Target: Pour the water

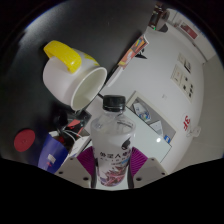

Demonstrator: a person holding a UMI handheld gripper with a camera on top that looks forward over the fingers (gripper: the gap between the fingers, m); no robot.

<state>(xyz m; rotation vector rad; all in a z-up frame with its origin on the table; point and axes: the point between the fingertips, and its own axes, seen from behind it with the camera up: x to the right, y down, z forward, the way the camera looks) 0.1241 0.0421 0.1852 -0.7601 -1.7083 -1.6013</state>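
Bottle [113, 140] clamped upright in claw [108, 172], white-yellow jug [72, 75] just beyond.

Bright, even light; strong fisheye warping

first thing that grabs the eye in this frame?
The clear bottle with a black cap, standing between the fingers of the tongs, which look closed on its labelled body. Just beyond it, a white pitcher with a yellow lid lies tipped, its open mouth facing the bottle. Clutter sits further back on the white table.
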